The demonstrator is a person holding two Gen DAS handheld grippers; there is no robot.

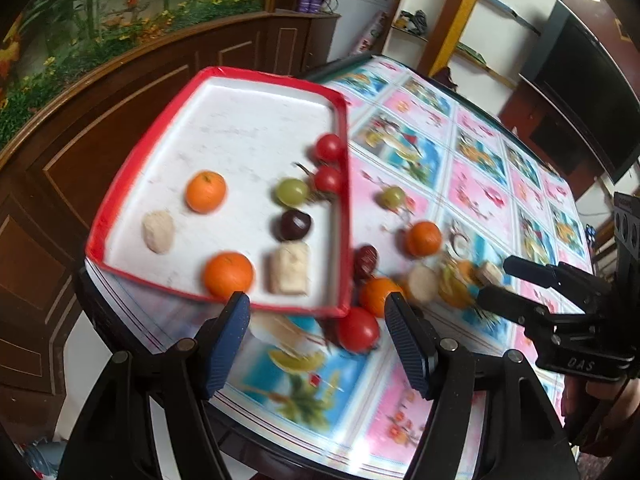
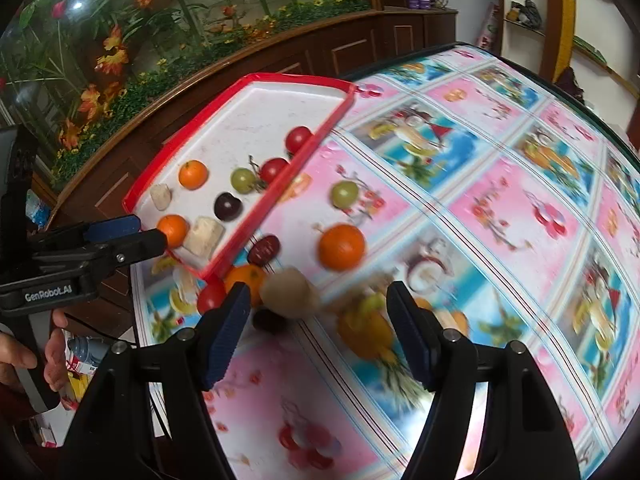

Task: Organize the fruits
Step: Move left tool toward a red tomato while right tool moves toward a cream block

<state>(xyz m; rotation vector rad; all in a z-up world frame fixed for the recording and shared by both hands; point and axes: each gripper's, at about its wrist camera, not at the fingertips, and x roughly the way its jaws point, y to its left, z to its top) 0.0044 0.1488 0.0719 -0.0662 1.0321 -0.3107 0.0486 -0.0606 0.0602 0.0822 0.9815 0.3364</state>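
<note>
A red-rimmed white tray (image 1: 340,200) (image 2: 280,184) holds two oranges, two red tomatoes, a green grape, a dark plum and two beige pieces. On the cloth beside it lie a red tomato (image 1: 358,328) (image 2: 211,296), oranges (image 1: 423,238) (image 2: 341,246), a green grape (image 1: 392,196) (image 2: 345,194), a dark date (image 1: 365,260) (image 2: 264,249) and a beige round piece (image 1: 422,283) (image 2: 289,293). My left gripper (image 1: 318,336) is open, just before the tomato. My right gripper (image 2: 318,334) is open and empty, with the beige piece near its left finger; it also shows in the left wrist view (image 1: 494,280).
The table (image 2: 500,208) has a pink and blue fruit-print cloth. A dark wooden cabinet (image 1: 100,128) with a flower mural stands behind the tray. Shelves (image 1: 460,40) are at the back right. The table's near-left edge lies under my left gripper.
</note>
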